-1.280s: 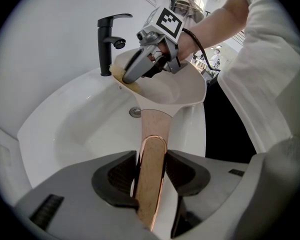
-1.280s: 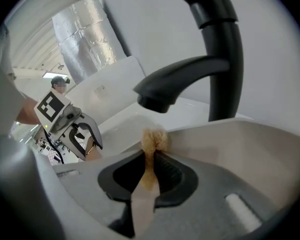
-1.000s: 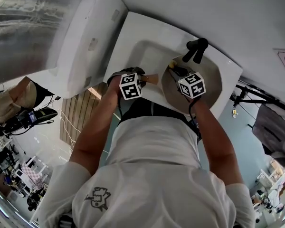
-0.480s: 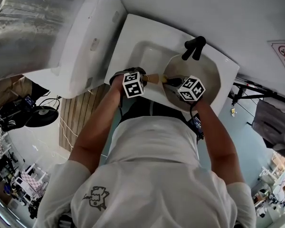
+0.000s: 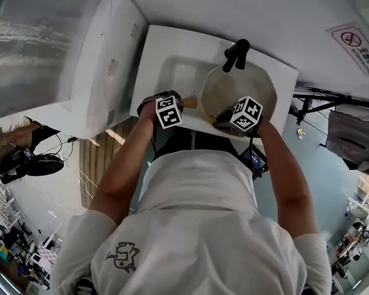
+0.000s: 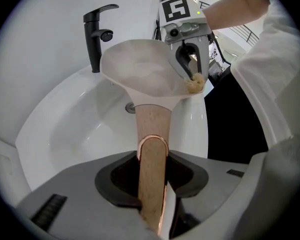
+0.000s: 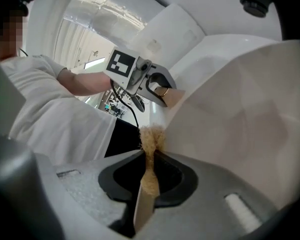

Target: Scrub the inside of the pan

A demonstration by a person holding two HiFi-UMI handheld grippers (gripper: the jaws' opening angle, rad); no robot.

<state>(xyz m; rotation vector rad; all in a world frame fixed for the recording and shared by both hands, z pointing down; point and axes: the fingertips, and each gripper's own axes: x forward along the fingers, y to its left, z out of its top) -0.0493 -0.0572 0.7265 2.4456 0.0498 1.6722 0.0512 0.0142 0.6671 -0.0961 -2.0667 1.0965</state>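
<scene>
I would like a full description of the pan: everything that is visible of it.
The pan is cream-white, round and shallow, with a pale inside. Its handle looks like light wood with copper-coloured trim at the end. It is held tilted over the white sink, near the black faucet. The left gripper, whose jaws have just been closing, clamps the handle. The right gripper holds a tan fibrous scrubber at the pan's rim, apparently touching it.
</scene>
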